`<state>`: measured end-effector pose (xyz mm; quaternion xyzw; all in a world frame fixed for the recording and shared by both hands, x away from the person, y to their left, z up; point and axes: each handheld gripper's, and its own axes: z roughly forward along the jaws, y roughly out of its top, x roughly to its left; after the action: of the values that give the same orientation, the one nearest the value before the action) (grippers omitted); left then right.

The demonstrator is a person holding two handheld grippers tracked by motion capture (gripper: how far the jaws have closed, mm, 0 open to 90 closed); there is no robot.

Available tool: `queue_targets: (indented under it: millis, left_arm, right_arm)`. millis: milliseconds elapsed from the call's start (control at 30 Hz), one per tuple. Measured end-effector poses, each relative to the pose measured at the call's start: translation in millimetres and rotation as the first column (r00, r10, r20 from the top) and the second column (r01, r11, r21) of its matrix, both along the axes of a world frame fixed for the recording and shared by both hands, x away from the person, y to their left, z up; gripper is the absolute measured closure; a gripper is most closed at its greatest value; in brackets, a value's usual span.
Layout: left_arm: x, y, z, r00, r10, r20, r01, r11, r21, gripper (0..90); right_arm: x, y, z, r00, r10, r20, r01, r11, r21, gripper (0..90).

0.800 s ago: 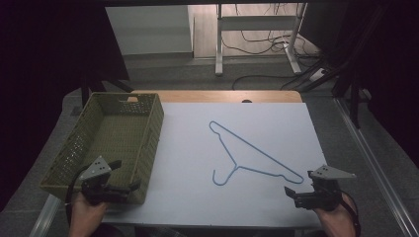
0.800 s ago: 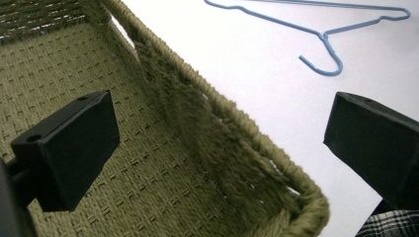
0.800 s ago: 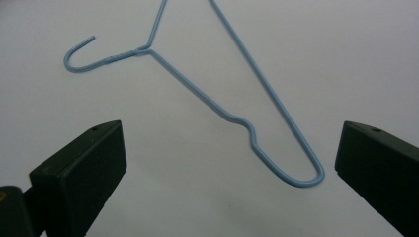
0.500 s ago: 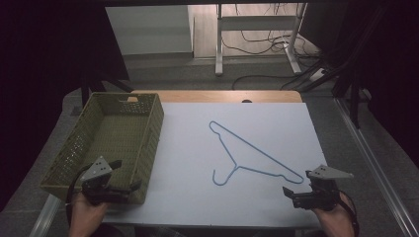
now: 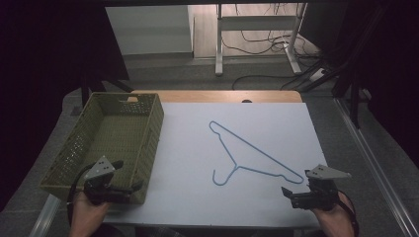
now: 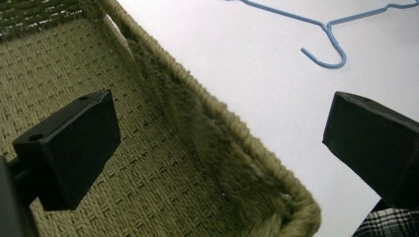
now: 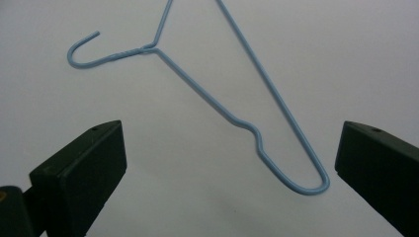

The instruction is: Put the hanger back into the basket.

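A blue hanger lies flat on the white table.

The green basket sits left of the hanger. The right gripper is near the hanger's end, jaws wide apart and empty. The left gripper hangs over the basket's near corner, jaws wide apart too.

The left gripper has edged slightly nearer the basket's front corner; nothing else differs

Thin blue wire hanger, lying flat on white table, hook toward 7 o'clock, shoulder end toward 4 o'clock.
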<state>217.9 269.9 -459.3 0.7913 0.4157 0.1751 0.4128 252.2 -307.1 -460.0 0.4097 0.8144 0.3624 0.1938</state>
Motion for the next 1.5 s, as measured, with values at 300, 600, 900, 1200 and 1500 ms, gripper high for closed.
queue_targets:
  millis: [300,600,900,1200,1500]
  left_arm:
    - [3.7,-10.9,11.6,0.9995,-0.031,0.007,0.031,0.9995,-0.007,0.4]
    - [9.1,-22.3,24.2,0.9976,-0.068,0.010,0.069,0.9961,-0.056,0.9]
    - [13.1,-49.0,31.7,0.9898,-0.141,0.022,0.142,0.9885,-0.051,1.4]
    - [20.3,-73.4,28.0,0.9806,-0.195,0.017,0.196,0.9793,-0.050,0.9]
    - [32.0,-96.1,22.8,0.9650,-0.262,0.010,0.262,0.9628,-0.065,0.3]
  right_arm:
    - [-0.5,5.6,5.4,0.9992,0.040,0.003,-0.040,0.9991,-0.013,0.0]
    - [2.7,7.9,9.6,0.9988,0.048,0.009,-0.048,0.9988,-0.010,0.0]
    - [9.4,12.6,12.3,0.9980,0.063,0.010,-0.063,0.9980,-0.013,0.0]
    - [16.4,19.5,14.8,0.9975,0.071,0.002,-0.071,0.9973,0.018,0.0]
    - [24.5,26.4,15.6,0.9958,0.089,-0.021,-0.089,0.9955,0.033,0.0]
